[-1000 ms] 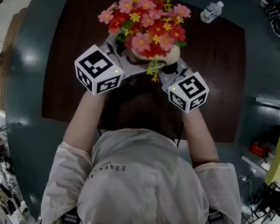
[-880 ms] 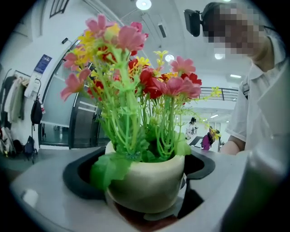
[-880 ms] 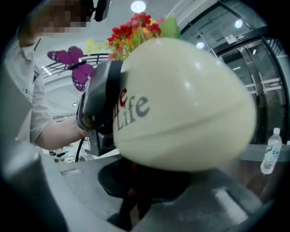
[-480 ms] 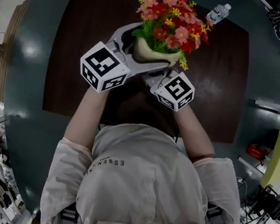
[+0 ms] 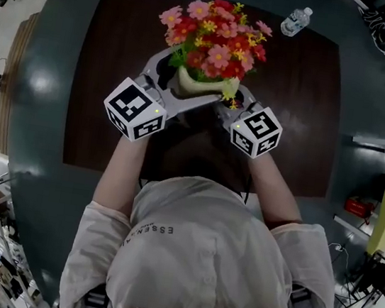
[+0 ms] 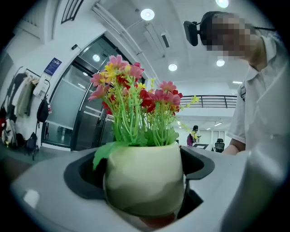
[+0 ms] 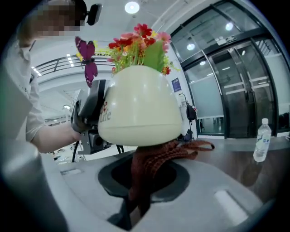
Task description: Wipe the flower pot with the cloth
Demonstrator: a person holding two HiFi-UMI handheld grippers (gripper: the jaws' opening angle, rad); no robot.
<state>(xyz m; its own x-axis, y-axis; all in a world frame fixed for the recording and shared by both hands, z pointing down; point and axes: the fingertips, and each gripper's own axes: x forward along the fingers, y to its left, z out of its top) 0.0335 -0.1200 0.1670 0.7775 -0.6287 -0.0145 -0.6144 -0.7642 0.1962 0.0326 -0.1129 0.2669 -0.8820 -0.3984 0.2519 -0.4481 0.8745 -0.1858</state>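
Observation:
A cream flower pot (image 5: 197, 84) full of pink, red and yellow flowers (image 5: 214, 34) hangs above the dark wooden table (image 5: 298, 115). My left gripper (image 5: 178, 81) is shut on the pot, its jaws wrapped around the pot's body (image 6: 145, 176). My right gripper (image 5: 230, 102) is shut on a red-brown checked cloth (image 7: 156, 156). The cloth lies bunched against the underside of the pot (image 7: 140, 108), on its right side. In the head view the cloth is hidden behind the flowers and grippers.
A clear water bottle (image 5: 296, 19) lies at the table's far right corner and also shows in the right gripper view as a bottle (image 7: 262, 140). Grey-green floor surrounds the table. Glass doors stand in the background.
The pot and both grippers swung right and farther half a second ago, then came back left and nearer. Both grips are unchanged.

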